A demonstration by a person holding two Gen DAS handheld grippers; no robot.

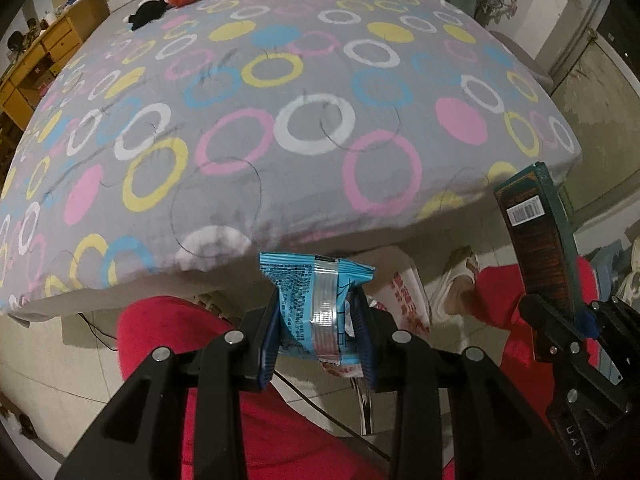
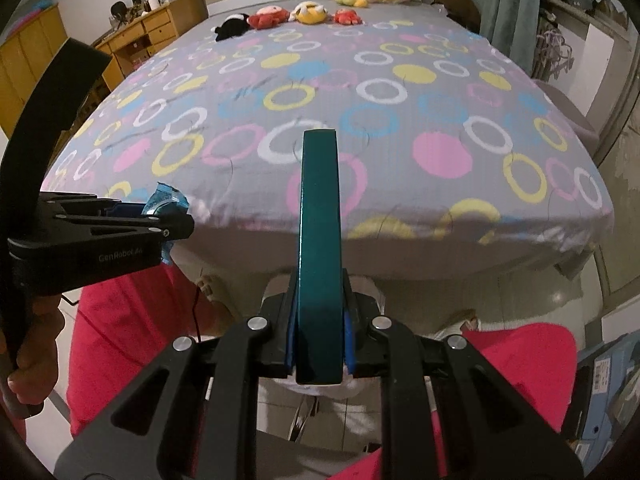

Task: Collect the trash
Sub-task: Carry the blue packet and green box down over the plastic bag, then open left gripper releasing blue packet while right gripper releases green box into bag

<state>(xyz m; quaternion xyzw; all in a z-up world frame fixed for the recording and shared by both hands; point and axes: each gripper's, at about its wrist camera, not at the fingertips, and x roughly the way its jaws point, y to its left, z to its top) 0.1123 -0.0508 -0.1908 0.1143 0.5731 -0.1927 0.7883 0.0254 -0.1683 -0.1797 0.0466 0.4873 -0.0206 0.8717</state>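
Note:
My left gripper is shut on a blue snack wrapper with a silver seam, held off the near edge of the bed, above the person's red-trousered knees. It also shows at the left of the right wrist view, the wrapper sticking out of it. My right gripper is shut on a flat dark-teal box held upright. In the left wrist view the box shows a barcode and my right gripper is at the right edge.
The bed with a grey sheet of coloured rings fills the view ahead. Plush toys line its far end. A white bag with red print lies on the tiled floor between the knees. Wooden drawers stand at the left.

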